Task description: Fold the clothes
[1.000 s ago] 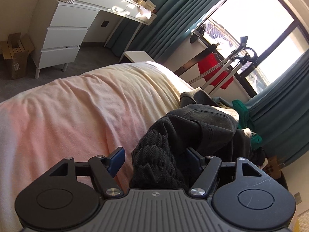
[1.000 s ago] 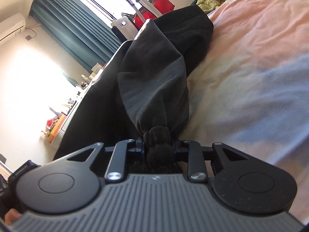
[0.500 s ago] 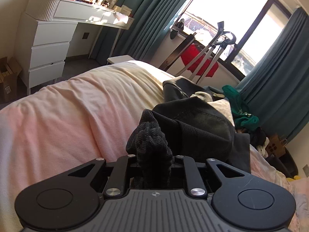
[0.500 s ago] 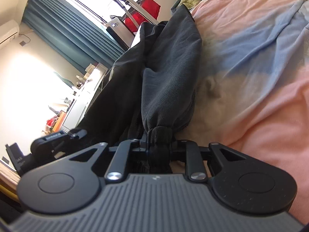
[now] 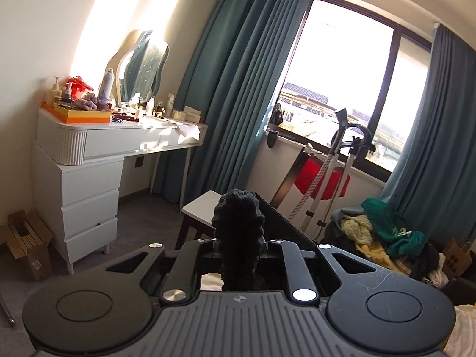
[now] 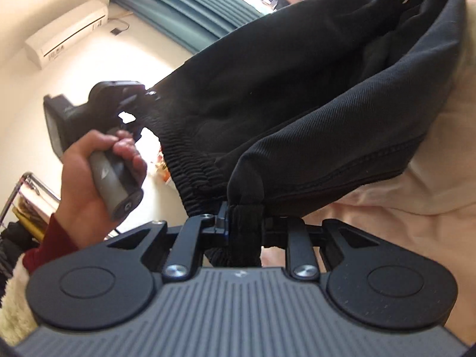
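Observation:
A pair of black trousers (image 6: 312,95) with a ribbed elastic waistband hangs stretched between my two grippers, above the pink bed sheet (image 6: 416,238). My right gripper (image 6: 245,226) is shut on one end of the waistband. My left gripper (image 5: 238,247) is shut on the other end, a bunched black ribbed fold (image 5: 238,220) that sticks up between its jaws. In the right wrist view the left gripper (image 6: 119,98) and the hand holding it (image 6: 89,172) show at the left, lifted high.
A white dressing table with drawers (image 5: 89,178) and a white stool (image 5: 202,211) stand by teal curtains (image 5: 232,89). A garment steamer stand (image 5: 342,160) and a pile of clothes (image 5: 380,235) sit below the window. A cardboard box (image 5: 26,244) lies on the floor.
Both grippers have lifted the trousers off the bed. The left gripper, open a second ago, closed on the waistband and then tilted up to face the room.

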Tool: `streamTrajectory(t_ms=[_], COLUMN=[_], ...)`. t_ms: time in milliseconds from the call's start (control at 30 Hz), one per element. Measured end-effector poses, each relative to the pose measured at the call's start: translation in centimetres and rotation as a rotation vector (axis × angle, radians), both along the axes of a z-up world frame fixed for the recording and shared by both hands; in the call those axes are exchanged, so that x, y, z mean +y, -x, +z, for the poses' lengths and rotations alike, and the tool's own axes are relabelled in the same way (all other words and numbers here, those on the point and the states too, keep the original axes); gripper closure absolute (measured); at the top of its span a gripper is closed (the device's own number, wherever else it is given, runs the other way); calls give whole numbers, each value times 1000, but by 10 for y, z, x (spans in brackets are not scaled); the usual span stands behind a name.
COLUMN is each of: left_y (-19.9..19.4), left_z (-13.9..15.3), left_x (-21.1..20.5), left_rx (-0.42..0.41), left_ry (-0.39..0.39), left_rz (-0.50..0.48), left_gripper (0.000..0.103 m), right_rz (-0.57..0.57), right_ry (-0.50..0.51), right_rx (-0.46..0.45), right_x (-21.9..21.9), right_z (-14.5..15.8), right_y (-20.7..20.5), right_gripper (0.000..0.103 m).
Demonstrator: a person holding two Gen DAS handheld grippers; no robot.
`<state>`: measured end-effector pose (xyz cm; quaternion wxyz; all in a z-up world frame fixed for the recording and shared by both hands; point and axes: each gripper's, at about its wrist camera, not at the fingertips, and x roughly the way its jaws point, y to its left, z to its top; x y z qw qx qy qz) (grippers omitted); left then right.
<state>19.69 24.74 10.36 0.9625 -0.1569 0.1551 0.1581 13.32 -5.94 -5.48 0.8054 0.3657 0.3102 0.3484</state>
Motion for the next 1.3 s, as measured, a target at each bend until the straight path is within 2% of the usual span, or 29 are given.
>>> streamTrajectory(t_ms=[100, 200, 267, 433, 467, 533, 567, 600, 633, 667, 833, 933, 1067, 1300], left_y=[-38, -47, -51, -61, -63, -49, -41, -33, -25, -16, 30, 64, 109, 166], left_z=[-35, -63, -82, -128, -137, -135, -132, -129, -127, -124, -102, -82, -67, -66], left_x=[30, 44, 53, 75, 79, 75, 73, 70, 67, 64, 34, -2, -60, -145], left_rx=[100, 137, 159, 211, 222, 216, 211, 206, 201, 196, 173, 139, 120, 84], left_ry=[-50, -36, -23, 10, 17, 13, 9, 6, 3, -1, -43, -92, -103, -33], left_rz=[58, 59, 56, 49, 47, 42, 39, 36, 33, 30, -21, -79, -171, -292], left_gripper=[86, 86, 86, 81, 75, 58, 35, 14, 10, 9, 6, 1, 0, 0], right_rz=[41, 76, 95, 147, 150, 155, 154, 153, 151, 150, 115, 77, -8, -156], right_ry=[36, 115, 117, 137, 145, 156, 172, 188, 204, 215, 295, 351, 407, 562], right_rx=[33, 63, 86, 60, 54, 38, 22, 5, -12, -36, -140, -205, -267, -358], right_x=[37, 59, 63, 59, 59, 58, 58, 57, 57, 55, 28, 4, -48, -134], right_z=[-16, -38, -51, -46, -42, -34, -30, -26, -22, -17, 14, 36, 67, 84], right_y=[-16, -31, -36, -41, -40, -38, -33, -27, -21, -13, 22, 40, 50, 47], right_gripper=[81, 81, 80, 74, 71, 64, 53, 33, 23, 16, 17, 17, 17, 17])
